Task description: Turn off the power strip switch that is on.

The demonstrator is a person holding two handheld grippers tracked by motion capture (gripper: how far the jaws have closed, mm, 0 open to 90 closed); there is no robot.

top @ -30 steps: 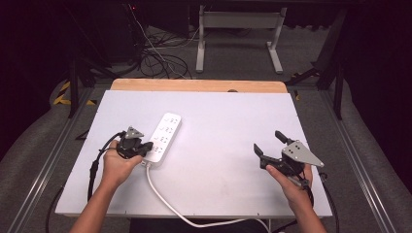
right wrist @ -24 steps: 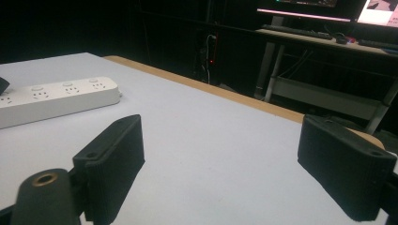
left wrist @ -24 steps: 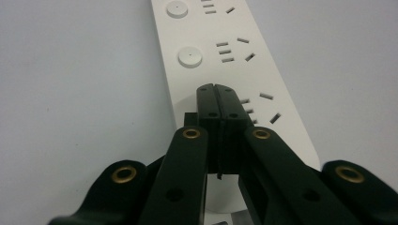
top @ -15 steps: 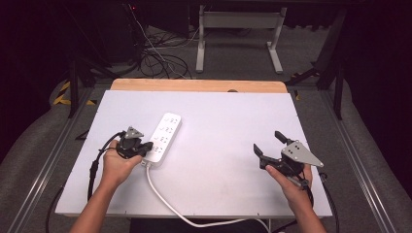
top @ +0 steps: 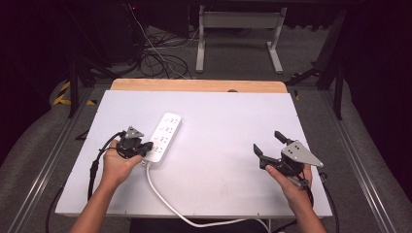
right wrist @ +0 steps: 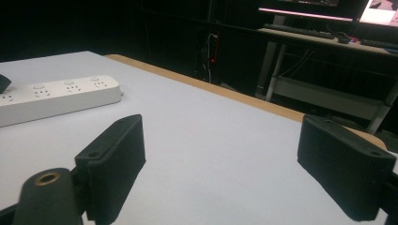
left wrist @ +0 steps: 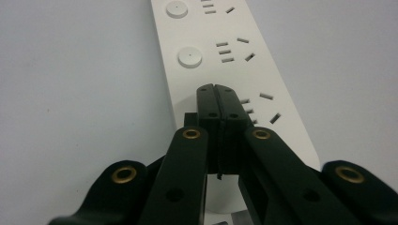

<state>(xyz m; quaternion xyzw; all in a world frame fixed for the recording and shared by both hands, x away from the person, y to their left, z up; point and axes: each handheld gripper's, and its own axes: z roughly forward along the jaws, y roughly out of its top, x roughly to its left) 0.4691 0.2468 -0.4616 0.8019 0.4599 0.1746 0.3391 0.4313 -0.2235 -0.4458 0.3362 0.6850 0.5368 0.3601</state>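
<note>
A white power strip (top: 165, 133) lies left of centre on the white table top (top: 228, 116), and its white cable (top: 167, 203) runs off the front edge. My left gripper (top: 142, 148) is shut, its jaws pressed flat together with nothing between them. In the left gripper view its tips (left wrist: 217, 93) sit on or just above the near end of the strip (left wrist: 220, 51), beside a socket group; contact is unclear. My right gripper (top: 268, 142) is held open at the right, empty, well apart from the strip. In the right gripper view the wide-apart jaws of that gripper (right wrist: 230, 164) frame bare table, with the strip (right wrist: 56, 96) far left.
A wooden strip (top: 199, 86) edges the table's far side. Beyond it on the floor are tangled cables (top: 155, 58) and a metal stand (top: 238, 29). Bare table surface lies between the two grippers.
</note>
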